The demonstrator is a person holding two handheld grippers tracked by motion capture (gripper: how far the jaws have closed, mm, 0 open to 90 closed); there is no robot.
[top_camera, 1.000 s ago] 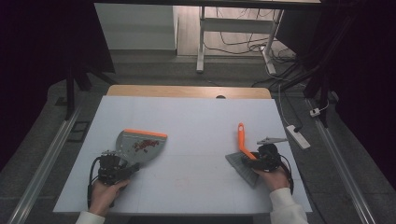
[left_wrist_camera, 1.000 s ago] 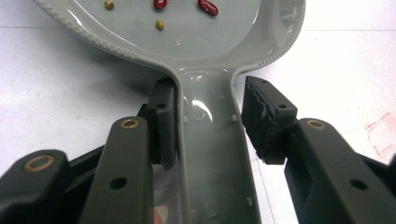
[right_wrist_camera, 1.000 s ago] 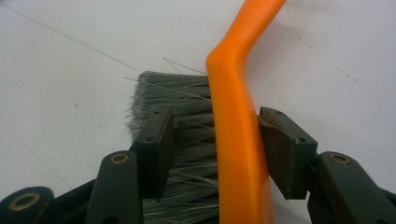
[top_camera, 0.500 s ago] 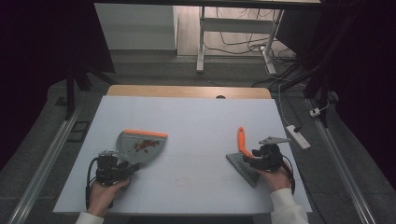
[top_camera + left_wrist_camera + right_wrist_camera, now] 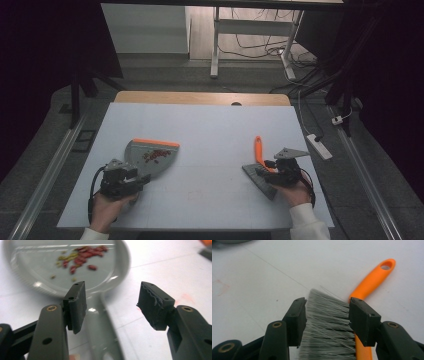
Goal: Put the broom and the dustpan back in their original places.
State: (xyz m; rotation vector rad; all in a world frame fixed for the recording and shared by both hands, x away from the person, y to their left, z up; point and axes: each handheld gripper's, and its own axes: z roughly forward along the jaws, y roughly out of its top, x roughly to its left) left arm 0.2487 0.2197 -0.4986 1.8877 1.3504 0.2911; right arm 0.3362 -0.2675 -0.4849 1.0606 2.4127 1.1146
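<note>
A grey dustpan (image 5: 150, 155) with an orange lip lies at the left of the table, holding red and yellowish crumbs (image 5: 156, 156). Its handle (image 5: 100, 322) runs between the jaws of my left gripper (image 5: 112, 297), close to one pad and untouched by the other. These jaws have just been opening and stand open. At the right lies a brush with an orange handle (image 5: 258, 150). My right gripper (image 5: 327, 312) straddles its grey bristles (image 5: 327, 325). Its jaws have just been closing a little, and I see no squeeze on the brush.
The white table top (image 5: 210, 125) has a wooden strip along its far edge. Faint red marks (image 5: 200, 192) show near the front. A white power strip (image 5: 318, 146) lies on the floor to the right, and desk legs and cables stand beyond the table.
Both hands stay nearly where they were. The dustpan and the brush lie in the same places on the table.
</note>
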